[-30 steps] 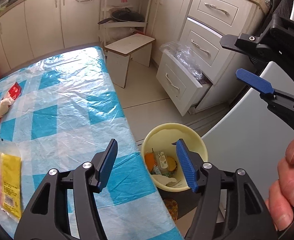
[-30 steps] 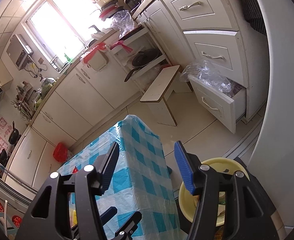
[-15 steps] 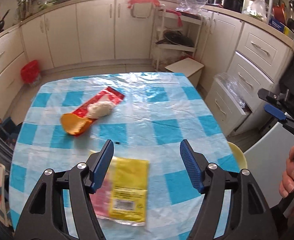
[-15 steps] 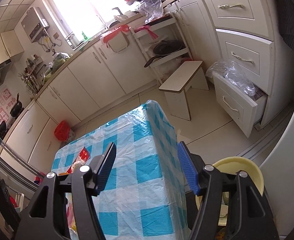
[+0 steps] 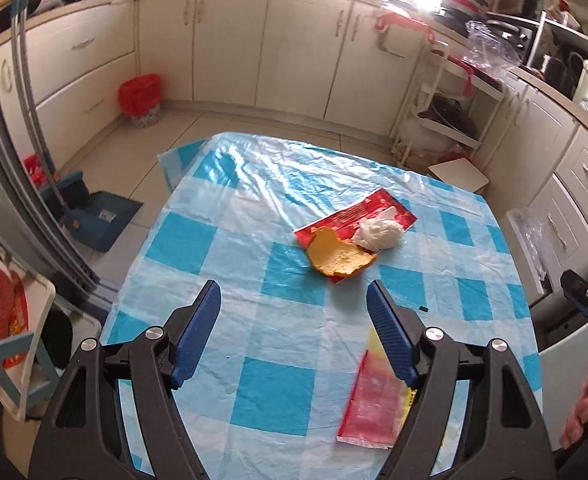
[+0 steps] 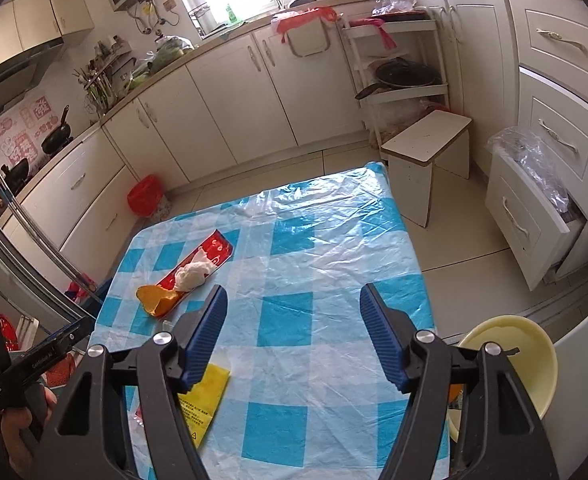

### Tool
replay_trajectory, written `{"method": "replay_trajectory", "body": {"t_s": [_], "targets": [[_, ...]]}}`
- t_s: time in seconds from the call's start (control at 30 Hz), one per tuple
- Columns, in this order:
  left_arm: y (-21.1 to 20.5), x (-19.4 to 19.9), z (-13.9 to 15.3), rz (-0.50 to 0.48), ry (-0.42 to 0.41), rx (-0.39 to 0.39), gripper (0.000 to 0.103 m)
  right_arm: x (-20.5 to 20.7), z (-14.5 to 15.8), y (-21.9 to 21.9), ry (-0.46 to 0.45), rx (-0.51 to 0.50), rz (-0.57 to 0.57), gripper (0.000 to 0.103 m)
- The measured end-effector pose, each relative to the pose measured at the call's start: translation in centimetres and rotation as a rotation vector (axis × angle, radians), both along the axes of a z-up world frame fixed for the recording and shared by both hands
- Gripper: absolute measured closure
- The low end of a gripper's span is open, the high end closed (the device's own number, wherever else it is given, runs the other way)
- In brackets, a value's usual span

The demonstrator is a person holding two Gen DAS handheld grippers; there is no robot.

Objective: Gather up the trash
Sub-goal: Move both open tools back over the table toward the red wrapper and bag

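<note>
Jaws of left gripper point(image 5: 294, 304) and right gripper point(image 6: 294, 308) — opening, empty — above checked tablecloth point(image 5: 253, 384).

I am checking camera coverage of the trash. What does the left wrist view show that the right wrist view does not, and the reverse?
Only the left wrist view: a blue dustpan on the floor left of the table.

Only the right wrist view: the yellow bin beside the table's right edge, and a white stool.

Both: the checked table, the red wrapper, the white wad, the orange peel, the yellow packet and the red floor bin. Each hand-held gripper, left and right, is opening with nothing between its jaws.
</note>
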State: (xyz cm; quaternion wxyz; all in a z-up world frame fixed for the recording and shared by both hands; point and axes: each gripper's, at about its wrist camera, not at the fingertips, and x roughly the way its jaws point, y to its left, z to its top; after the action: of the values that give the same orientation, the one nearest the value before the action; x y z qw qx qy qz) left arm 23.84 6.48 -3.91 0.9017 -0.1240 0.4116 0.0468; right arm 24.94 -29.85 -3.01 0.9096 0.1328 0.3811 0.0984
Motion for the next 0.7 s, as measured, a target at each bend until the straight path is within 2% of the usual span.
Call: {"method": "replay_trajectory", "body": {"t_s": [0.1, 0.27, 0.7], "targets": [[0.5, 0.1, -0.1, 0.007, 0.001, -0.014, 0.031, 0.1, -0.2, 0.9, 0.006, -0.010, 0.014, 0.035], [0.7, -0.4, 0.2, 0.001, -0.018, -0.027, 0.023, 0.3, -0.7, 2.7, 0.022, -0.037, 0.034, 0.033], [2.9, -1.9, 0.5, 0.025, -0.027, -0.057, 0.021, 0.6, -1.1, 7.5, 0.031, -0.076, 0.111, 0.030]]}}
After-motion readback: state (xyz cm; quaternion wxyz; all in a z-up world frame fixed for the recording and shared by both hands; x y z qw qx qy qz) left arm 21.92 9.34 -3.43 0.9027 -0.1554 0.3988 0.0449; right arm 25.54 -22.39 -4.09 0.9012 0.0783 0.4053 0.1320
